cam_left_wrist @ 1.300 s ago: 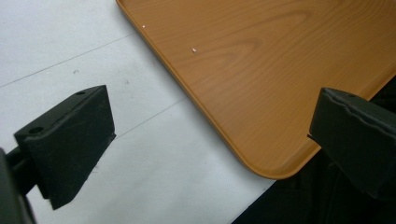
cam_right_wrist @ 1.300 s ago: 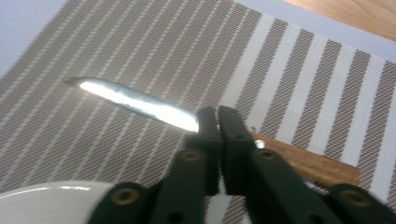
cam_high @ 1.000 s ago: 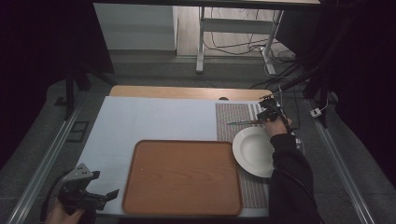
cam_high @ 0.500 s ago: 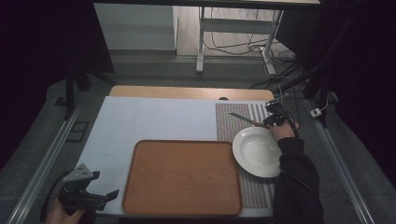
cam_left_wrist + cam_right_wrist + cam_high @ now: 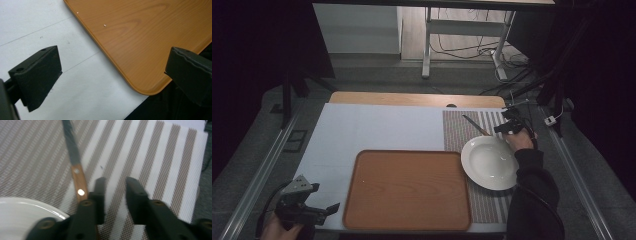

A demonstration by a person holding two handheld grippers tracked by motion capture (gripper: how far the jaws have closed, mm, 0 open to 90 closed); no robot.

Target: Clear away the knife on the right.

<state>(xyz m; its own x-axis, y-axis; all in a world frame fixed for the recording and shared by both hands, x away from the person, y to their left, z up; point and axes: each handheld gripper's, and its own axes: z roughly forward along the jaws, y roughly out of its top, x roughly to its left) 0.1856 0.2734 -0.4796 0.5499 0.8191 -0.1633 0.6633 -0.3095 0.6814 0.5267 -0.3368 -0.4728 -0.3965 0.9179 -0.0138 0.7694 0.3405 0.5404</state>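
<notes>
Dim room, dark floor with cables behind the table [image 5: 377,97], whose wooden far edge shows past a pale blue-white sheet [image 5: 377,130] covering most of the top. Landmark is the wooden tray [image 5: 408,190]: it lies flat on the sheet at the near middle, nothing on it. Just right of the tray is a striped woven placemat [image 5: 472,131], brown and white, running from the near edge to well beyond the tray's far side. White plate [image 5: 490,162] sits on the placemat, its rim just beside the tray's right edge. Beyond the plate, on the mat, lies a knife [image 5: 476,125] with a wooden handle; the blade points away and toward the tray's side, handle end close to the plate rim. My right gripper [image 5: 507,127] is past the tray's far right corner, by the plate's far rim, low over the mat; in the right gripper view the jaws are a narrow gap apart with nothing between them, only striped mat, and the knife handle [image 5: 79,183] lies just beside the left jaw, outside it. Contact there, cannot tell. My left gripper [image 5: 319,212] is off the tray's near left corner, at the table's near edge; in the left gripper view its jaws stand wide apart, empty, with the tray's rounded corner [image 5: 140,85] between them over the sheet.
</notes>
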